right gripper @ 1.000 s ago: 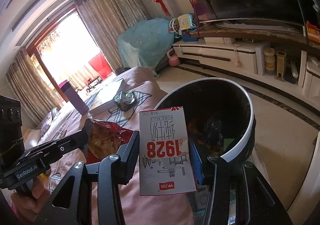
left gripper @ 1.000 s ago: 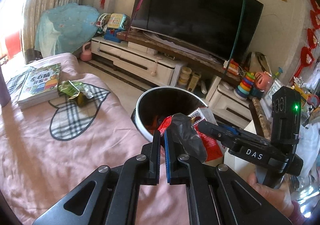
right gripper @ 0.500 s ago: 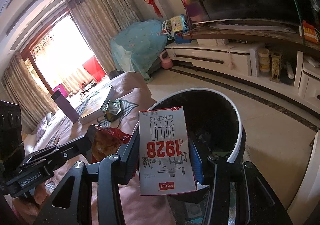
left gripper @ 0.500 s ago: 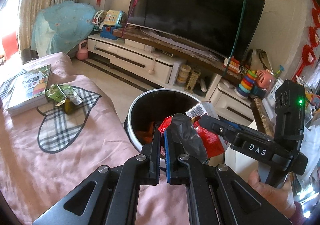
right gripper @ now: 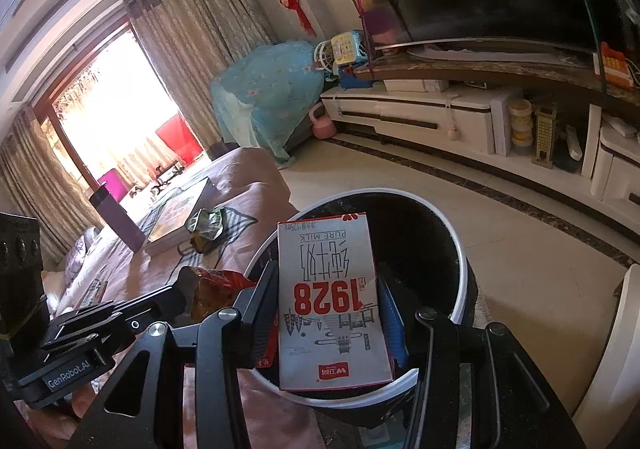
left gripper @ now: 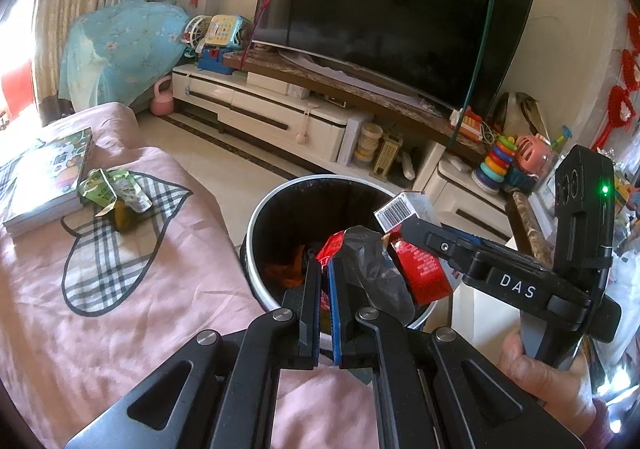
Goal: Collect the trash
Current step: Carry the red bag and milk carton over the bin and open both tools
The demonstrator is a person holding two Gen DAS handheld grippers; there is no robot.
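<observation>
I'm holding the carton in my right gripper, long axis pointing into the bin just below. My left gripper is pinching the wrapper, seemingly over the rim too.

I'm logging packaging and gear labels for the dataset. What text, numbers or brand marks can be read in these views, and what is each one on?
"1928", "PURE MILK" and "125mL", upside down: milk carton in the right claw.
"DAS": right claw's body, left wrist view.
"GenRobot.AI": left claw's body, right wrist view.
Barcode on the carton's end: digits too small.
Chinese characters on the carton, book cover and red snack wrapper: not legible.
</observation>
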